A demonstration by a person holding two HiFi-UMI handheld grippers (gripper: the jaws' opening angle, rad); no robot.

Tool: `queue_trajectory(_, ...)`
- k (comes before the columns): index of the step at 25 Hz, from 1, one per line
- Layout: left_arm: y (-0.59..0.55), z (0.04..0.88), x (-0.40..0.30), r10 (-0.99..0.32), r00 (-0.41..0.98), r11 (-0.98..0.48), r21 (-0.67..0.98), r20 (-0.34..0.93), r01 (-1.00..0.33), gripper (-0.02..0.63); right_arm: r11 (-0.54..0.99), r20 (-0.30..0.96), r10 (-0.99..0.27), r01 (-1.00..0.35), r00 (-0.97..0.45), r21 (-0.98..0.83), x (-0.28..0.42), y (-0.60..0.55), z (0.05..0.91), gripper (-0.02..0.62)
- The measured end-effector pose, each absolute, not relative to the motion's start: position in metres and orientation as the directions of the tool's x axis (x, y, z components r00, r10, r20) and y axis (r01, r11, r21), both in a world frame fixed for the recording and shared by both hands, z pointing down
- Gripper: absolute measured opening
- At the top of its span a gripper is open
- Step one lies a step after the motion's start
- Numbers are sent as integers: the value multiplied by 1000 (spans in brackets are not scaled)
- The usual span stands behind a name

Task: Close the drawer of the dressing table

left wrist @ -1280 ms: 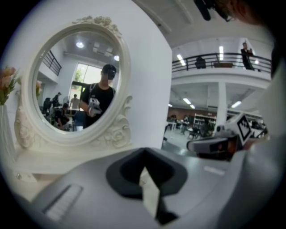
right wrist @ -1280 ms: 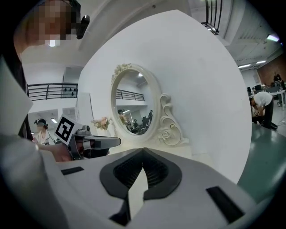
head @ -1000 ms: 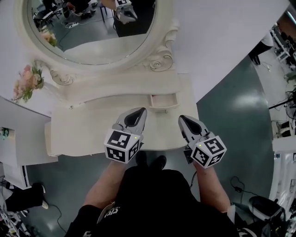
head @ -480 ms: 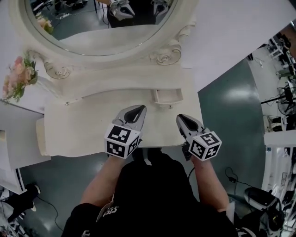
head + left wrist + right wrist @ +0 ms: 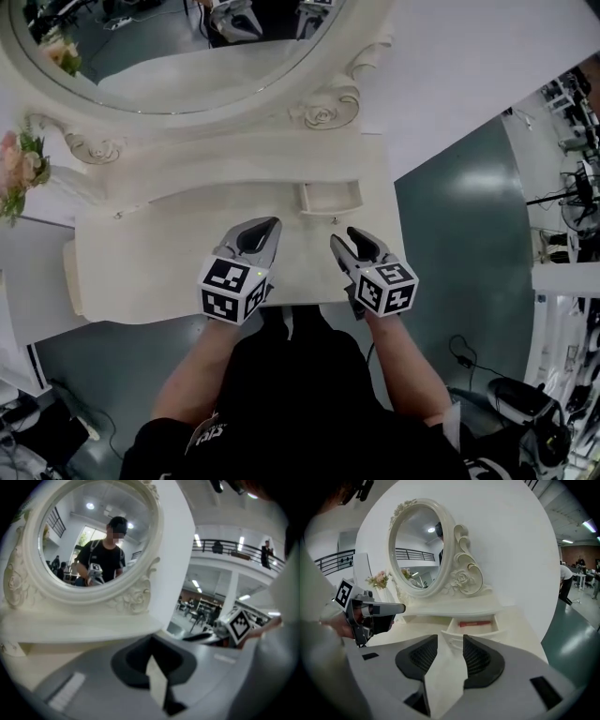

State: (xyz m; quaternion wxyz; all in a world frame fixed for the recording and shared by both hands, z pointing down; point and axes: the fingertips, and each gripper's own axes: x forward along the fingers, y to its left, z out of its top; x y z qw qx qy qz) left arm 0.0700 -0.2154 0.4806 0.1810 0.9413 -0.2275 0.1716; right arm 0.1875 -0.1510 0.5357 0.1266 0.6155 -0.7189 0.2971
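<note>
The white dressing table (image 5: 159,258) has a small drawer (image 5: 330,199) pulled out under the shelf at its right. In the right gripper view the drawer (image 5: 471,629) lies straight beyond the jaws, with a red stick (image 5: 475,623) inside it. My right gripper (image 5: 349,238) (image 5: 450,640) hovers over the table top just short of the drawer front. Its jaws have just been opening and stand apart with nothing between them. My left gripper (image 5: 262,231) (image 5: 153,657) is shut and empty, over the table's middle, left of the drawer.
An oval mirror (image 5: 178,56) in a carved white frame rises behind the shelf and reflects the person and both grippers. Pink flowers (image 5: 13,169) stand at the table's far left. The table's right edge drops to a grey floor (image 5: 459,216).
The right gripper's jaws were shut and now stand apart. Both grippers have sunk toward the table top, and the right one has drawn nearer the drawer. The drawer has stayed open.
</note>
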Motion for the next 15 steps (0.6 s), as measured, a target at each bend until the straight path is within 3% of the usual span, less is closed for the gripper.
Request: queue_trajectory(15, -218, 507, 92, -337, 802, -828, 251, 493, -502, 9, 37, 629, -747, -958, -215, -284, 212, -175, 607, 179)
